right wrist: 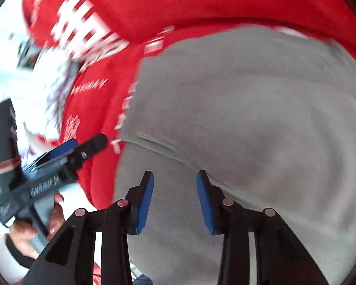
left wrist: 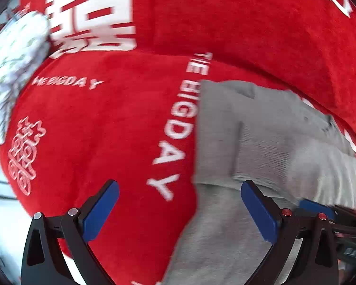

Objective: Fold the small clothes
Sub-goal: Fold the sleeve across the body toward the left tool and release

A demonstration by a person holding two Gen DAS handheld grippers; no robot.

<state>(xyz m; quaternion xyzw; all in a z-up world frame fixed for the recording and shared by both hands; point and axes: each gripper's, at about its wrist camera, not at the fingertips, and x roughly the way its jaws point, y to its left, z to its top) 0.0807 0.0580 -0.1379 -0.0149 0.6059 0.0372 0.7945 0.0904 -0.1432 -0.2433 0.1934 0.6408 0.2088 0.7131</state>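
Mid-fold on the grey garment point(right wrist: 249, 118) over the red cloth point(left wrist: 106, 130): my left fingers point(left wrist: 178, 211) gape empty, right fingers point(right wrist: 175, 201) part-open, gripping nothing; next I need a fresh edge to pinch.

the grey garment point(right wrist: 249, 118) is smeared by motion in the right wrist view, and its lower part is cut off by the frame. the white lettering on the red cloth point(right wrist: 201, 4) is blurred past reading there. the white patterned fabric point(left wrist: 14, 71) is cut off at the left edge.
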